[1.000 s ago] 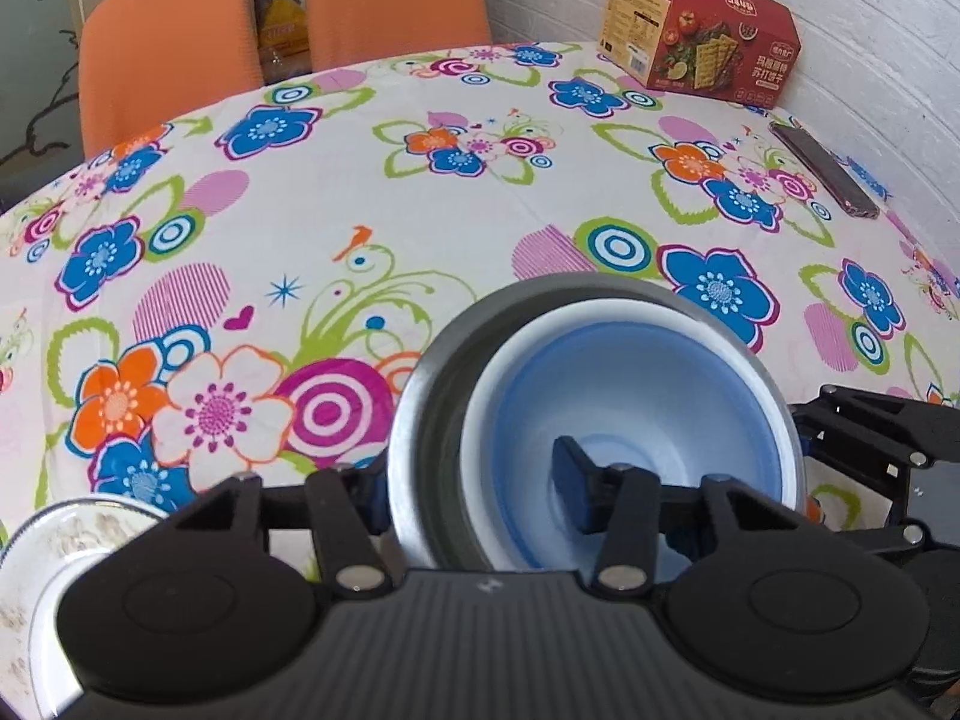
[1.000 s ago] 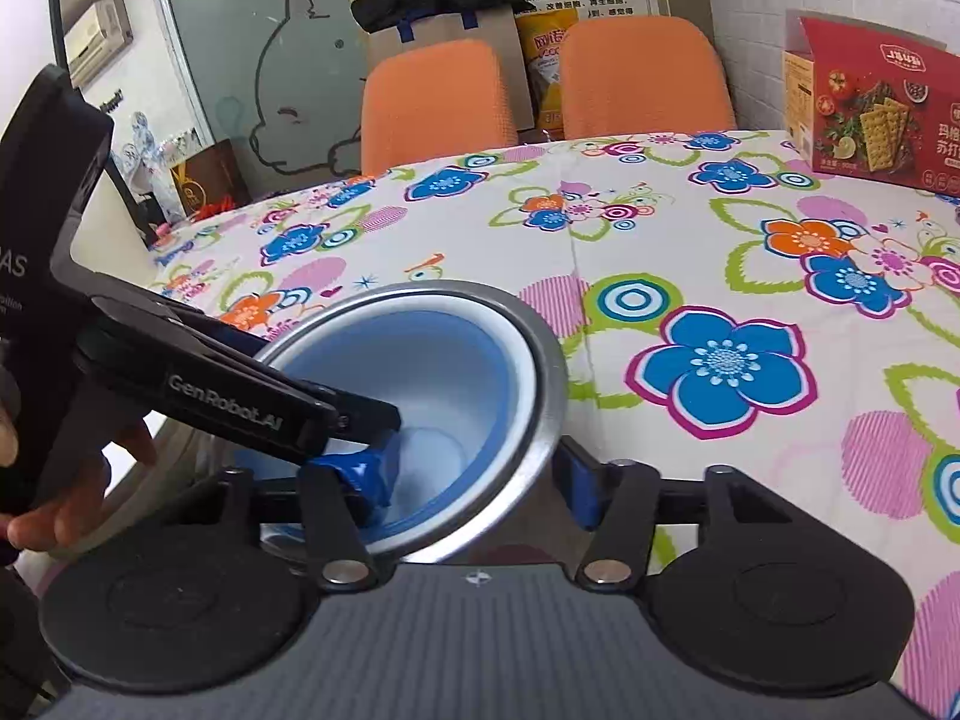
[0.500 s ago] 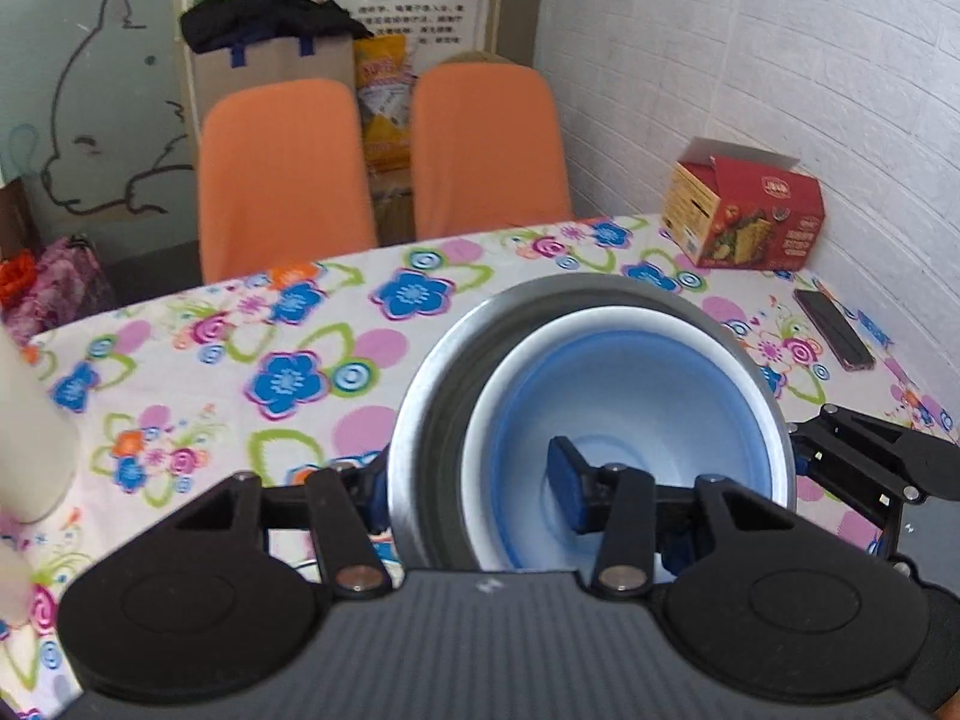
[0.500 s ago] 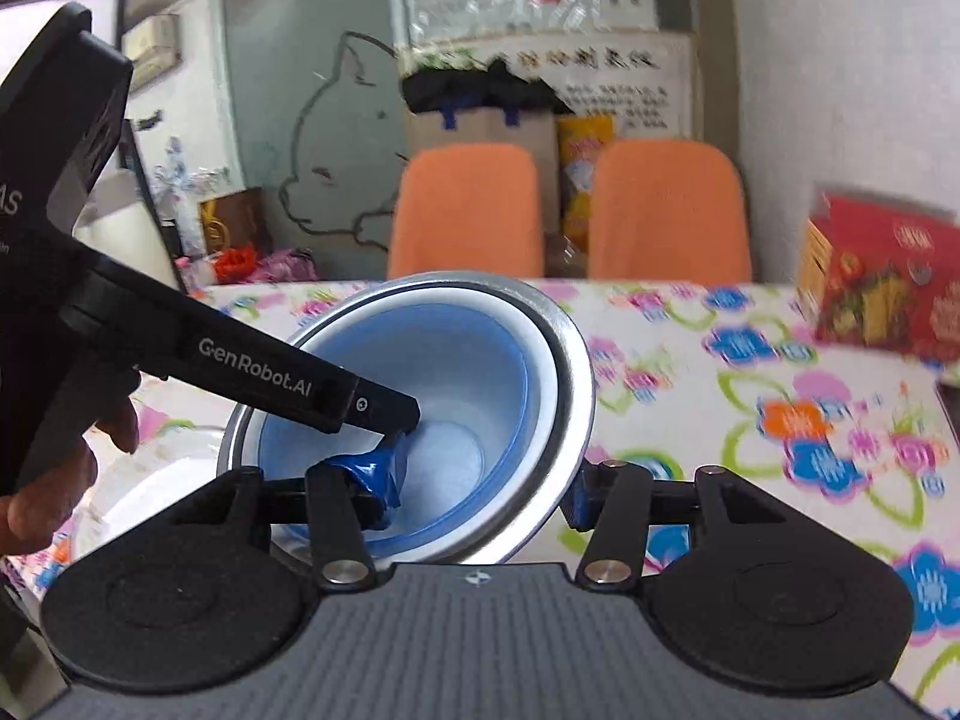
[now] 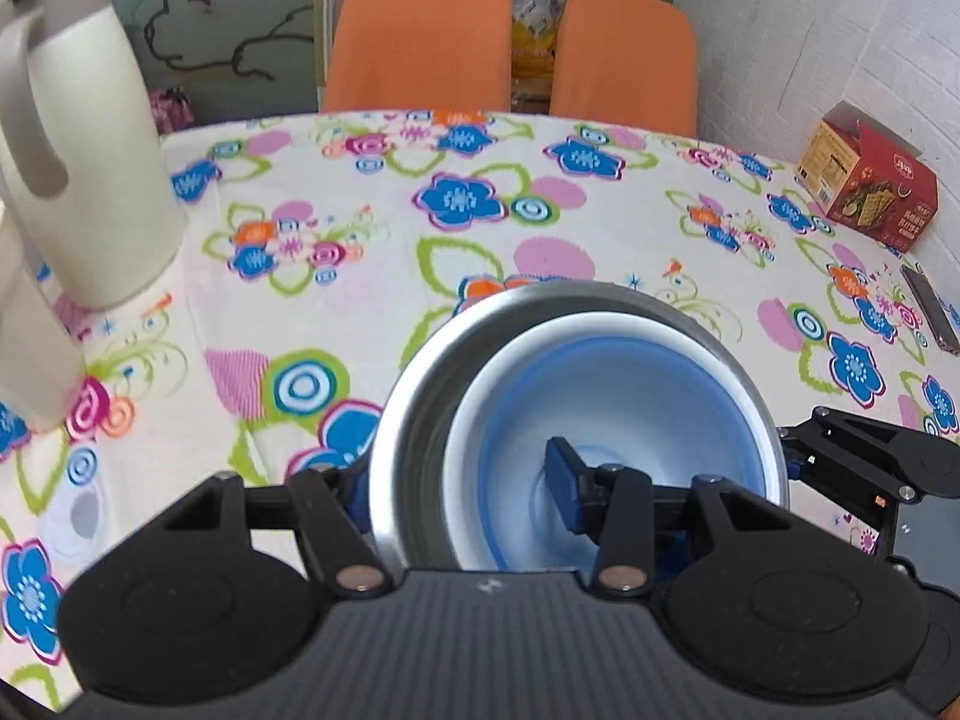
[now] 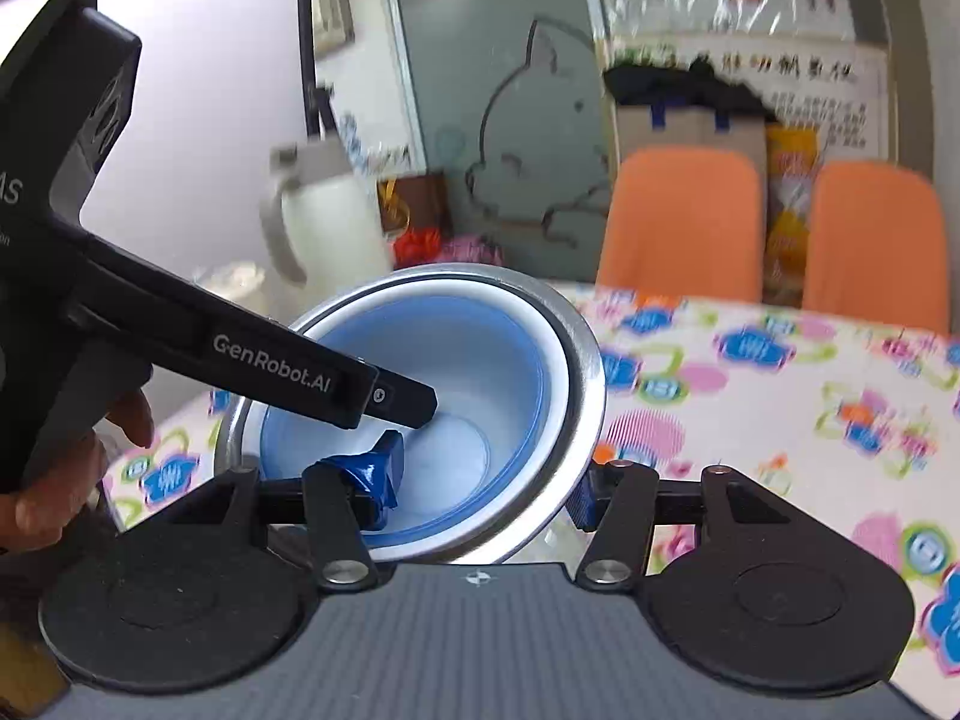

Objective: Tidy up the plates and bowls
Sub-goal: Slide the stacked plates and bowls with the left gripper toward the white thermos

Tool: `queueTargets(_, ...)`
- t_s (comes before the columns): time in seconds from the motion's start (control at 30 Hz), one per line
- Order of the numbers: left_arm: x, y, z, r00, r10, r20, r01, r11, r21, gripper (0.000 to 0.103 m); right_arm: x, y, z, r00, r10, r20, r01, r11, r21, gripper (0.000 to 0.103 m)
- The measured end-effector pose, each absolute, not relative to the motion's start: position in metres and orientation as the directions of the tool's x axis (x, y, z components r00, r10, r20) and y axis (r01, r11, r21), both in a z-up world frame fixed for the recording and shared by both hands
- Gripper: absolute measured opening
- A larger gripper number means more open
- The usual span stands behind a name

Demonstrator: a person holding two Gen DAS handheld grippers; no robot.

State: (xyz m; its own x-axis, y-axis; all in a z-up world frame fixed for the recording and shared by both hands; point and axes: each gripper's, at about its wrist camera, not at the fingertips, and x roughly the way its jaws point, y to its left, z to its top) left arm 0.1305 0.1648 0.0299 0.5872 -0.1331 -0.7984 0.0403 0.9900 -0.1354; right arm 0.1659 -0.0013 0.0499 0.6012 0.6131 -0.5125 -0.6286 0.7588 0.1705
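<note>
Bowls come nested here: a wide stainless-steel bowl [image 5: 408,420] carries a blue plastic bowl with a white rim [image 5: 624,396] inside it, and the pair hangs in the air above the tabletop with the flower-patterned cloth [image 5: 372,300], so both can be carried as one load. Two grips share the weight from opposite sides of the rim. The left gripper [image 5: 456,492] has its jaws closed on the double wall, one finger outside the steel and the other down inside the blue bowl. The right gripper [image 6: 486,483] is clamped the same way on the facing edge, which probably keeps the stack from tipping. A white plastic jug with a handle [image 5: 78,150] stands well apart at the cloth's left edge, and a red cardboard box [image 5: 867,186] and a dark flat phone [image 5: 933,312] lie far right, leaving open cloth between for setting down.
</note>
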Motion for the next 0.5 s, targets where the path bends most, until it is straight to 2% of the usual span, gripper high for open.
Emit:
queueTargets(0.13,0.128,0.167,0.009,0.556,-0.159,-0.816,0.044,0.986,-0.162,0.044,0.161,0.007,0.024,0.561,0.579,-0.592,-0.607,0.773,0.181,0.04)
queueTargets(0.3,0.127,0.166,0.002,0.568,-0.16,-0.807,0.061,0.986,-0.153,0.043,0.154,0.013,0.006,0.535,0.559,-0.633,-0.596,0.781,0.187,0.04)
queueTargets(0.33,0.127,0.165,0.001,0.574,-0.16,-0.803,0.067,0.987,-0.149,0.047,0.154,0.013,0.004,0.531,0.558,-0.637,-0.593,0.782,0.192,0.041)
queueTargets(0.4,0.127,0.163,0.0,0.585,-0.161,-0.795,0.075,0.987,-0.144,0.072,0.155,0.012,0.002,0.525,0.567,-0.635,-0.587,0.781,0.213,0.041)
queueTargets(0.43,0.126,0.161,0.0,0.594,-0.166,-0.787,0.084,0.986,-0.144,0.088,0.157,0.011,0.001,0.521,0.57,-0.636,-0.582,0.782,0.223,0.041)
queueTargets(0.5,0.125,0.157,0.002,0.624,-0.14,-0.769,0.086,0.99,-0.11,0.091,0.158,0.011,0.0,0.514,0.575,-0.636,-0.58,0.779,0.236,0.042)
